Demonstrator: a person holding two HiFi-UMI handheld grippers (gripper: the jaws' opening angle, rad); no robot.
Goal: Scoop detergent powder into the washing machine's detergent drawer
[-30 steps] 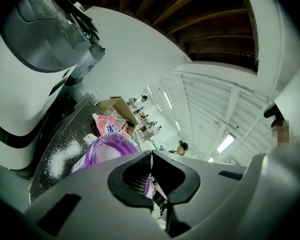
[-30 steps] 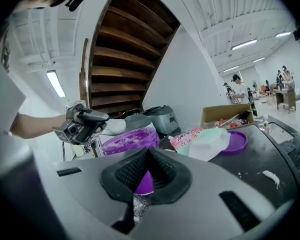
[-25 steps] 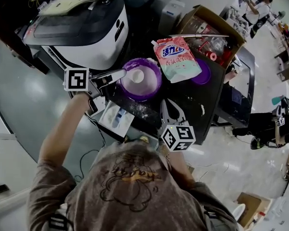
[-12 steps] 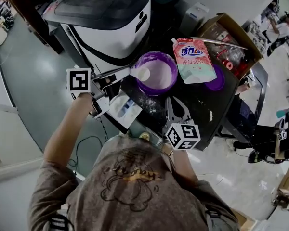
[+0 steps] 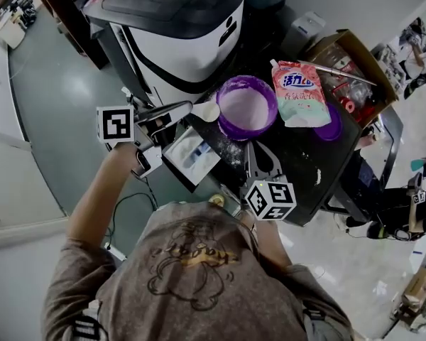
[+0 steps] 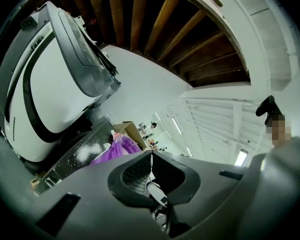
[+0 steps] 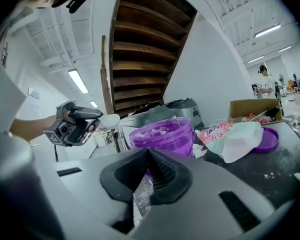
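Head view: the left gripper (image 5: 177, 111) is clamped on the handle of a white scoop (image 5: 206, 111). The scoop's bowl hangs just beside the rim of the purple tub (image 5: 247, 109), short of the open detergent drawer (image 5: 192, 156). Whether the bowl carries powder cannot be told. The right gripper (image 5: 250, 148) sits over the dark table (image 5: 298, 158). A detergent bag (image 5: 300, 91) partly covers a purple lid (image 5: 335, 130). The washing machine (image 5: 177, 27) is cut off at the top.

Left gripper view: the jaws pinch the scoop, seen only as a thin white edge (image 6: 151, 166). Its bowl is hidden behind them, and only a sliver of the tub (image 6: 117, 146) shows.

Right gripper view: the jaws are pressed together with nothing between them, hiding the tub's (image 7: 165, 134) lower part
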